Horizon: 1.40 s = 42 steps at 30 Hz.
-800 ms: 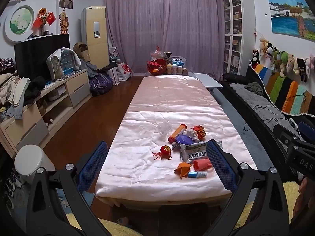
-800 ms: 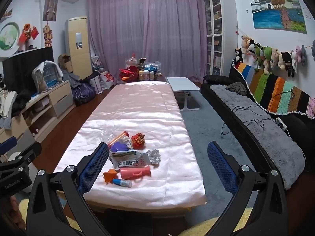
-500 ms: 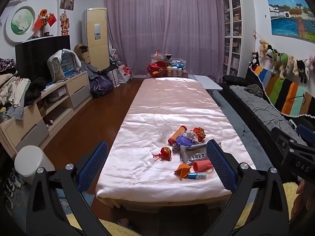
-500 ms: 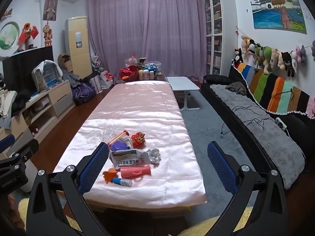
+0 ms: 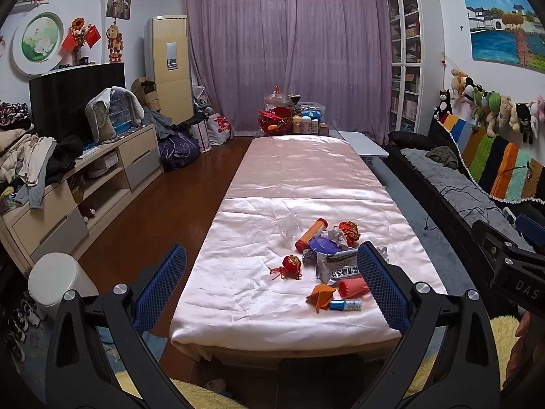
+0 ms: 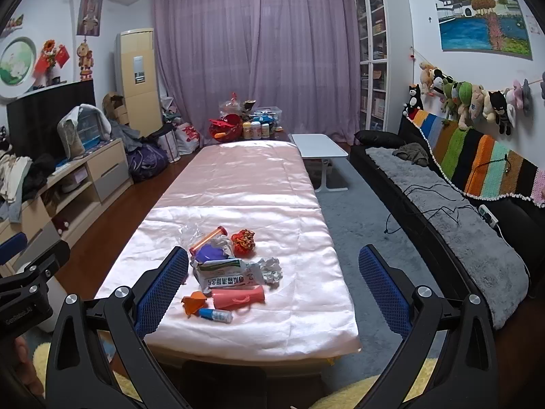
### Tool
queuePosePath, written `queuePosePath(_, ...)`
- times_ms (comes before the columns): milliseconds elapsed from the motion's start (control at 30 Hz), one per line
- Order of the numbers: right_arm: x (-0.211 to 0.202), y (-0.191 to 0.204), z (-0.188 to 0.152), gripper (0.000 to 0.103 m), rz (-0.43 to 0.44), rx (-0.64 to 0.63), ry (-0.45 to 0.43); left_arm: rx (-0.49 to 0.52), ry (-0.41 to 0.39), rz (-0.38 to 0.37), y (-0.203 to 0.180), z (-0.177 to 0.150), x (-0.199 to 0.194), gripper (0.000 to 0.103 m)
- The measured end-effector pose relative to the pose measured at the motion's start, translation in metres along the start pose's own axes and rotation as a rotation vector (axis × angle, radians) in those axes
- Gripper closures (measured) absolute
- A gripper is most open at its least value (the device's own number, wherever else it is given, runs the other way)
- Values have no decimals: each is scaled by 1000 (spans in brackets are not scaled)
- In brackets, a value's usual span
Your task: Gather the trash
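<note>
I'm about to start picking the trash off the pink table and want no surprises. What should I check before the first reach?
1. Left gripper open and empty: ok.
2. Right gripper open and empty: ok.
3. Trash within view near the table's front end: ok; pink tube, small blue bottle, orange paper scrap lie closest.
4. Items separable: not ok for the printed packet, purple wrapper and orange tube, which overlap in a pile.
5. Trash bin ready: cannot tell; a white lidded bin stands on the floor to the left, lid closed.
6. Pink tablecloth flat: ok, only lightly wrinkled.
</note>
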State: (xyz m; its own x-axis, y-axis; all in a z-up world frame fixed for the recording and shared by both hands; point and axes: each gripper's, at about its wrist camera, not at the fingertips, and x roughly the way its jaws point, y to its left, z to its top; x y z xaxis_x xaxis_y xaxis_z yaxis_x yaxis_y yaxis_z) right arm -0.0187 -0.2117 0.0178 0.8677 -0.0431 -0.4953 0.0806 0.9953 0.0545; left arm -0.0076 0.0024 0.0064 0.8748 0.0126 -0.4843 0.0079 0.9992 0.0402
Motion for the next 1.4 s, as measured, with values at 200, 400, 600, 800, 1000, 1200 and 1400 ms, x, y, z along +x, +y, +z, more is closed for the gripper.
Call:
queuePosePath(200,2,2,-1,3,0,-4,0,0,-1,1,0,1,-1,8)
queuePosePath(400,1,3,-1,3,7,-2,3,-1,-6,5,1,1,-3,8)
queuePosePath(600,2,3,-2,3,8,-2,1,-2,-7,5,1,1,-2,8)
queuePosePath(800,2,3,-1,3,7,-2,1,0,-7,5,1,1,-3,8)
queuePosePath(1000,1,3,-1,3,8,-3,4,-1,-7,6,1,2,-3,8)
queuePosePath(1200,2,2,-2,3,10,-5,4,-3,-6,2,1,2,-3,8)
queuePosePath(1400,2,2,-2,3,9,-5,5,-5,-4,-2,2,2,-3,8)
